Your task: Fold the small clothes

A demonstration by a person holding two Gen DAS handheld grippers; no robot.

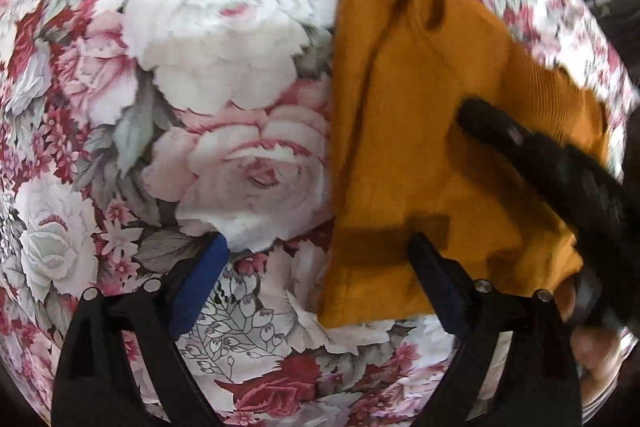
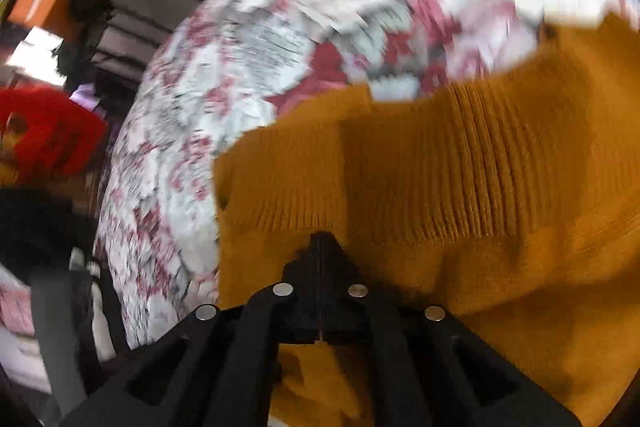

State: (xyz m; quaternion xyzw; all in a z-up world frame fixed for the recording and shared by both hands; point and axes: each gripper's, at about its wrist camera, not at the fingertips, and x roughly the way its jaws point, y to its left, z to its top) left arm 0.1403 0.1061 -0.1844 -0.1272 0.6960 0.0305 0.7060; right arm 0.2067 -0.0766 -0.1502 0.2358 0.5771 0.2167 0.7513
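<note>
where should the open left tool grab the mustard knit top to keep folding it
Take the mustard knit top by its long straight left edge, coming straight down from above. That edge lies flat and clear on the floral sheet, and the left tool hangs open astride it, one finger on the sheet, one over the knit. The right tool is shut by the ribbed end, so avoid that side.

Floral sheet (image 1: 208, 39) covers the surface. Mustard knit (image 1: 420, 155), folded, lies directly on it toward the right.

Bright, even light; heavy motion blur in right wrist view, fisheye edges dark.
</note>
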